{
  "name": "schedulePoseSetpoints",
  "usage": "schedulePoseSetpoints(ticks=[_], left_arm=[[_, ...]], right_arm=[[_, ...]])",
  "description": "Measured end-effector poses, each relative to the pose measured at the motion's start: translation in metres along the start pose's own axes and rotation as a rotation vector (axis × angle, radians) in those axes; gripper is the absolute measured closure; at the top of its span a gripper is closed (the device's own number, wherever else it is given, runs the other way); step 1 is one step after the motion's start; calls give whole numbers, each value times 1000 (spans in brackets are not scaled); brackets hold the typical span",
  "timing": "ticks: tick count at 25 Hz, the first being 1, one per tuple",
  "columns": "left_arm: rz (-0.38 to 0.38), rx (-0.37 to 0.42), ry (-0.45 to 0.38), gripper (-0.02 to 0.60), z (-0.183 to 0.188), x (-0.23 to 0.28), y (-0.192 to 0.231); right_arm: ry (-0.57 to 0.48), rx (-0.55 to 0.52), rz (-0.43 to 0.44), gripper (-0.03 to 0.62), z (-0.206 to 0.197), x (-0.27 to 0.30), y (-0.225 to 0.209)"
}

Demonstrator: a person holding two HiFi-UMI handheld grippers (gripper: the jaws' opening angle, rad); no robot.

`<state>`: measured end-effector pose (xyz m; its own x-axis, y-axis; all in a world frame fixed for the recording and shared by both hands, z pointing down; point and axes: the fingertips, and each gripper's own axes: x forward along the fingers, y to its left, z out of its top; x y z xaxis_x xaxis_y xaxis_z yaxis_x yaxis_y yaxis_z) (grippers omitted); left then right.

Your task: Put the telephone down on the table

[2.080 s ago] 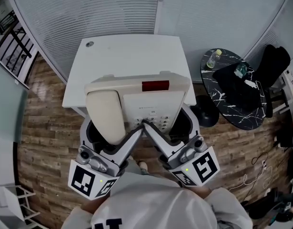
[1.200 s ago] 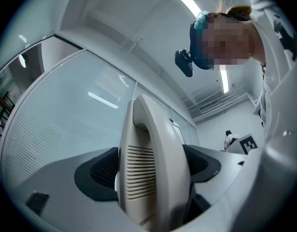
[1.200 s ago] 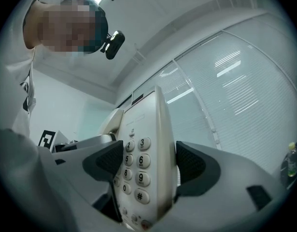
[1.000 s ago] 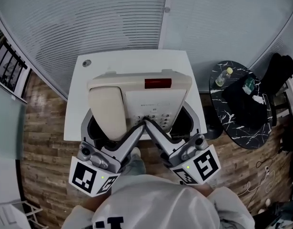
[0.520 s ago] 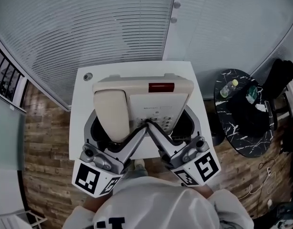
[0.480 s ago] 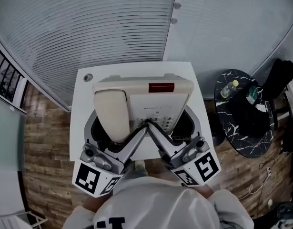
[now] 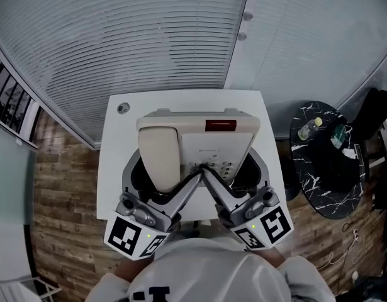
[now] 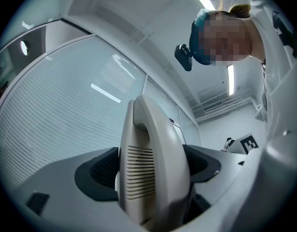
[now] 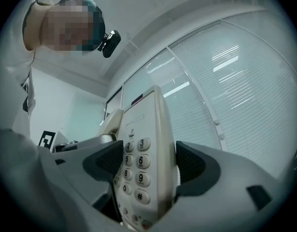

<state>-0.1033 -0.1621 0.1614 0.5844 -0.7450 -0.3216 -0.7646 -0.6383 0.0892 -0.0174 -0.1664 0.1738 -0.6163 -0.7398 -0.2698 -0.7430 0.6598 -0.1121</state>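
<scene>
The telephone (image 9: 144, 164) shows button labels 2, 3, 5, 6, 8, 9, 0 and #.

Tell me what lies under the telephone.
A white square table lies below the beige desk telephone. The tabletop directly beneath, and any contact, is covered by it.

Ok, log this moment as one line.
left claw: shut on telephone | right claw: shut on telephone | telephone: over white table, contact unclear

Left tongs (image 7: 163, 173), right tongs (image 7: 234, 168) clamped on telephone (image 7: 199, 128).
</scene>
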Motion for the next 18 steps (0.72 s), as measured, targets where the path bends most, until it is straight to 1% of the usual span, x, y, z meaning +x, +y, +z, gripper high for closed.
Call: schedulePoseSetpoints(ticks=[5, 8, 11, 18], left_arm=[[20, 6, -16, 177, 7, 7, 0], [34, 26, -5, 177, 5, 13, 5], [44, 37, 3, 177, -2, 18, 8], [70, 1, 40, 177, -38, 24, 12]], right_arm=[[-7, -11, 36, 253, 9, 6, -5], [-5, 16, 43, 253, 5, 11, -13], [6, 27, 49, 253, -1, 14, -20], [51, 48, 45, 253, -30, 11, -39]])
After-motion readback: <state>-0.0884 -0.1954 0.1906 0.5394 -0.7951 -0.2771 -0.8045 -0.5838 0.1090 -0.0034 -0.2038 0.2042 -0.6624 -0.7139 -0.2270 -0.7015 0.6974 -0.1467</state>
